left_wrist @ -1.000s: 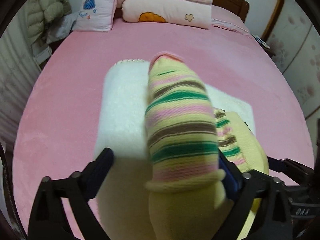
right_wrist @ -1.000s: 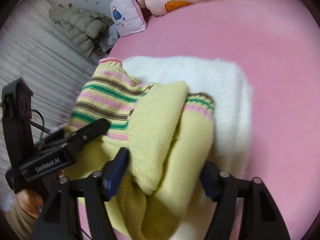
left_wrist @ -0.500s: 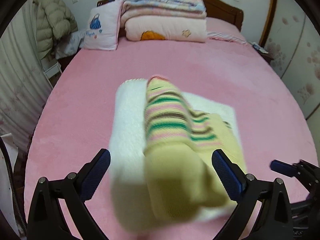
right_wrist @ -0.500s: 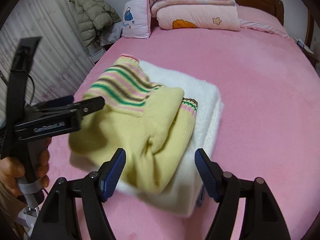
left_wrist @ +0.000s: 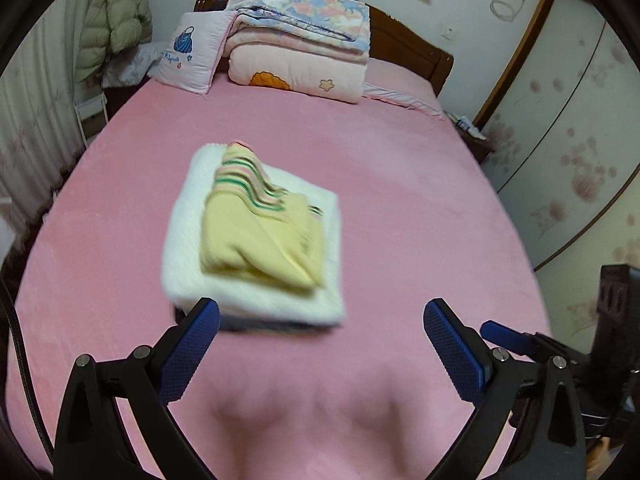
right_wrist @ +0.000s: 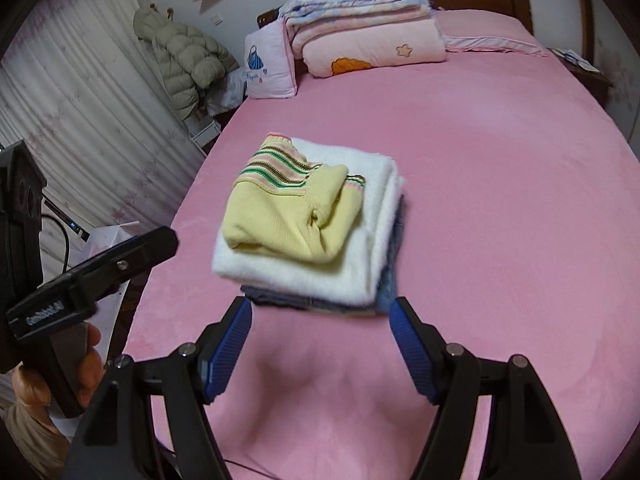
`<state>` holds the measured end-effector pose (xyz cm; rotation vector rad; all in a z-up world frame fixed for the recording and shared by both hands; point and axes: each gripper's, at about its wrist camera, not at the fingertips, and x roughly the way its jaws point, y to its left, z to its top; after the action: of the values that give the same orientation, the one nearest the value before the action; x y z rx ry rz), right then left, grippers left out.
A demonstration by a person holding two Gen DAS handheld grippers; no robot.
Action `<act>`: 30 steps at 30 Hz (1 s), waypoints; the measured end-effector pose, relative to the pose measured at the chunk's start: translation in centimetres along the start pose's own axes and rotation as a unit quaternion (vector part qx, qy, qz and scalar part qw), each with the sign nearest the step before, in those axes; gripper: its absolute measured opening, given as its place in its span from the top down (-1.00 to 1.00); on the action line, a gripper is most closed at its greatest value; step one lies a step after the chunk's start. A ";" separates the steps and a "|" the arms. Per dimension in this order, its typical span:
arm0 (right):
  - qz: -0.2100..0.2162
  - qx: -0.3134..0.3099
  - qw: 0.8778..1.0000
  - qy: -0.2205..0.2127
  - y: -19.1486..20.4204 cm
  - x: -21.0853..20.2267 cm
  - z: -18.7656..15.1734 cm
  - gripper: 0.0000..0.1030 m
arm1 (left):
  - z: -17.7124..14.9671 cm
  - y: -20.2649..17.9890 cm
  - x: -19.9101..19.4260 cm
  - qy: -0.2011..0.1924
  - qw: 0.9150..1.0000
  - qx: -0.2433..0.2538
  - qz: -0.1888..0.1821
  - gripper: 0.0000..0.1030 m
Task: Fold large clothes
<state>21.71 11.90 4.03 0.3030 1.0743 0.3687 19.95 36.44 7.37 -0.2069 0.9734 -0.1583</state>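
Left wrist view. We count one folded yellow sweater point(left_wrist: 260, 236) with a striped band, lying on top of one folded white garment point(left_wrist: 256, 296), both blurred. A thin dark layer shows under the white one; we cannot tell what it is from here. The stack sits mid-way up the pink bed point(left_wrist: 420, 208). At the head of the bed: one pillow point(left_wrist: 190, 58) and one pile of folded quilts point(left_wrist: 300, 44). One puffer jacket point(left_wrist: 114, 20) hangs at far left. Our left tool point(left_wrist: 320, 344) stands wide open, two blue pads point(left_wrist: 192, 344) apart, nothing between them; it hangs short of the stack. The tip of the right tool shows at the lower right edge.

Against a second ago: the sweater then filled the space between the pads; now it lies clear of them and looks much smaller and further off.

Right wrist view. Same stack, sharper: yellow sweater point(right_wrist: 292, 216) on white garment point(right_wrist: 352, 272), on one blue denim piece point(right_wrist: 384, 296) at the bottom. Three garments counted. The right tool point(right_wrist: 320, 344) is wide open and empty, its pads near the stack's near edge but not touching. The left tool point(right_wrist: 132, 256) juts in at left, gripped by a hand point(right_wrist: 88, 368).

Against a second ago: the sweater sat between these pads; now it rests free on the stack.
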 end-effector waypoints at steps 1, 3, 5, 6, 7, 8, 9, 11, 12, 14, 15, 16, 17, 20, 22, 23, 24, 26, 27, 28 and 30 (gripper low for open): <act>-0.001 -0.001 1.000 -0.001 -0.2 -1.2 -0.5 -0.38 | -0.7 -0.9 -1.0 0.000 1.000 -0.004 -0.002 -0.97; -0.002 0.000 1.000 -0.001 -0.8 -4.2 -1.9 -0.38 | -2.5 -3.1 -3.3 -0.005 1.000 -0.008 0.000 -0.97; 0.005 0.004 1.000 0.001 -1.7 -6.8 -3.2 -0.38 | -4.5 -5.5 -5.3 -0.012 1.000 -0.010 0.009 -0.97; 0.007 0.005 1.000 0.002 -2.4 -8.4 -4.2 -0.38 | -5.8 -6.7 -6.2 -0.014 1.000 -0.009 0.014 -0.97; 0.008 0.004 1.000 0.002 -2.9 -9.6 -5.0 -0.38 | -7.5 -8.4 -7.2 -0.016 0.999 -0.011 0.025 -0.97; 0.006 -0.001 1.000 0.001 -3.7 -11.2 -6.2 -0.38 | -8.4 -9.2 -7.7 -0.016 0.999 -0.013 0.031 -0.97; 0.001 -0.005 1.000 0.000 -4.5 -12.5 -7.1 -0.38 | -9.8 -10.6 -8.3 -0.014 0.999 -0.016 0.037 -0.97; -0.014 -0.013 1.000 0.000 -5.8 -14.6 -9.1 -0.38 | -12.4 -12.8 -9.2 -0.014 0.999 -0.023 0.040 -0.97; -0.022 -0.016 1.000 0.000 -6.8 -16.1 -10.5 -0.38 | -13.6 -13.9 -9.6 -0.017 0.999 -0.023 0.042 -0.97; -0.029 -0.019 0.999 0.001 -8.2 -17.8 -12.4 -0.38 | -15.8 -16.1 -10.0 -0.019 0.998 -0.016 0.055 -0.97; -0.038 -0.023 0.999 -0.004 -9.2 -18.9 -13.8 -0.38 | -16.8 -17.2 -10.2 -0.018 0.998 -0.012 0.061 -0.97; -0.049 -0.027 0.998 -0.007 -9.9 -19.7 -14.8 -0.38 | -17.7 -18.1 -10.3 -0.020 0.998 -0.011 0.064 -0.97; -0.057 -0.031 0.998 -0.009 -10.6 -20.3 -15.8 -0.38 | -18.6 -19.0 -10.5 -0.022 0.998 -0.011 0.064 -0.97; -0.064 -0.030 0.997 -0.020 -12.4 -22.1 -18.1 -0.38 | -20.8 -21.4 -11.0 -0.030 0.997 -0.013 0.069 -0.97; -0.064 -0.029 0.997 -0.027 -13.2 -23.0 -19.2 -0.38 | -22.0 -22.8 -11.3 -0.036 0.996 -0.009 0.081 -0.97; -0.067 -0.029 0.997 -0.032 -13.5 -23.4 -19.6 -0.38 | -22.4 -23.4 -11.5 -0.037 0.996 -0.007 0.084 -0.97; -0.072 -0.030 0.996 -0.038 -13.9 -23.9 -20.0 -0.38 | -22.9 -24.0 -11.6 -0.038 0.996 -0.003 0.086 -0.97; -0.077 -0.024 0.996 -0.049 -14.7 -24.7 -20.7 -0.38 | -23.8 -25.2 -11.7 -0.038 0.995 0.007 0.093 -0.97; -0.077 -0.018 0.995 -0.053 -15.0 -25.1 -20.9 -0.38 | -24.1 -25.6 -11.7 -0.040 0.994 0.012 0.097 -0.97; -0.078 -0.011 0.995 -0.058 -15.3 -25.4 -21.1 -0.38 | -24.6 -26.1 -11.7 -0.041 0.994 0.020 0.104 -0.97; -0.086 0.003 0.994 -0.066 -15.8 -26.0 -21.3 -0.38 | -25.3 -26.8 -11.7 -0.042 0.992 0.029 0.115 -0.97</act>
<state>-6.10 -12.31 8.60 0.2351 0.9637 0.1887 -8.61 10.50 9.51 -0.0463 0.9011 0.0324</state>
